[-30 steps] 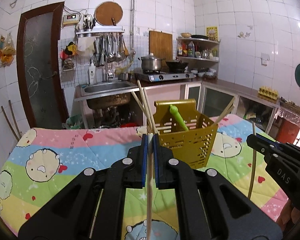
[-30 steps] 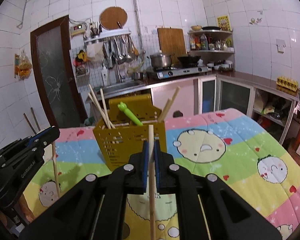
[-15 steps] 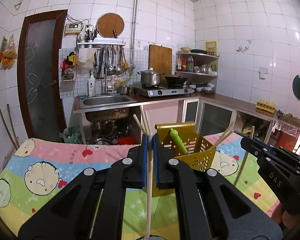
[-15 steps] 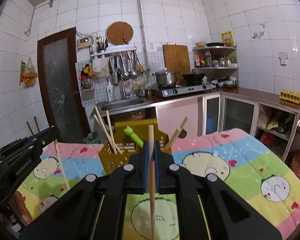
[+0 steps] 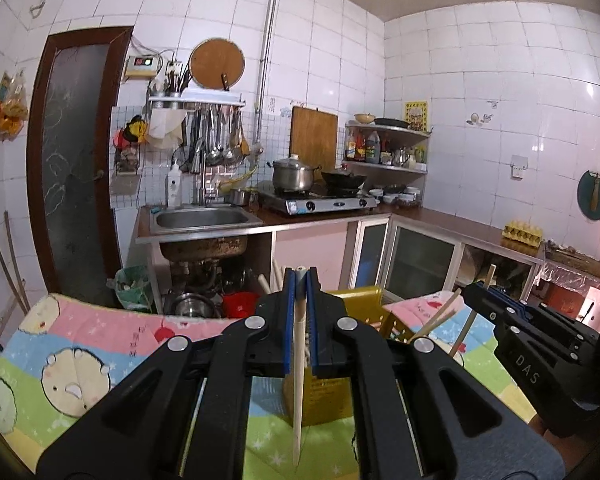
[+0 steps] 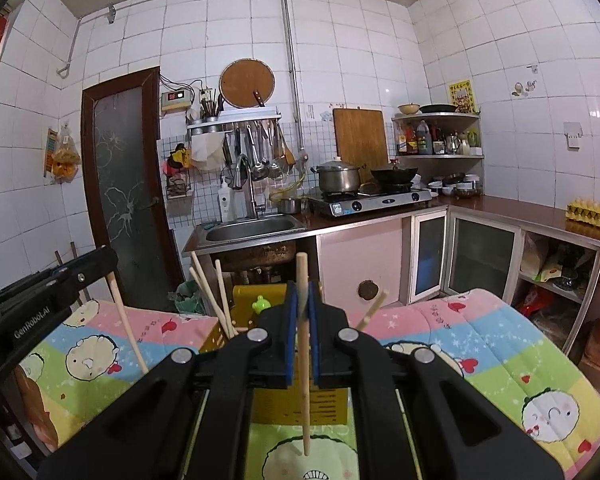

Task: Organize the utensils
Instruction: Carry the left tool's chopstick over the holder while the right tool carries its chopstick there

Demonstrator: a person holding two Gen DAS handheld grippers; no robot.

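My left gripper (image 5: 299, 277) is shut on a pale wooden chopstick (image 5: 298, 380) that hangs nearly upright, tip down. Behind its jaws stands a yellow slotted utensil basket (image 5: 354, 297) holding several chopsticks (image 5: 440, 316). My right gripper (image 6: 303, 289) is also shut on an upright chopstick (image 6: 305, 400), just in front of the same basket (image 6: 256, 300). A green-topped utensil (image 6: 261, 303) and leaning chopsticks (image 6: 208, 294) stick out of it. Each gripper shows at the edge of the other's view: the right gripper (image 5: 488, 304), and the left gripper (image 6: 104, 258) with its chopstick (image 6: 126, 328).
The basket stands on a table under a colourful cartoon cloth (image 6: 480, 344). Beyond the table's far edge are a steel sink (image 5: 202, 218), a stove with a pot (image 5: 294, 176), low cabinets (image 6: 480, 256) and a dark door (image 5: 76, 168).
Both grippers have risen with their chopsticks and tilted up. The basket now sits lower in each view and is mostly hidden behind the jaws.
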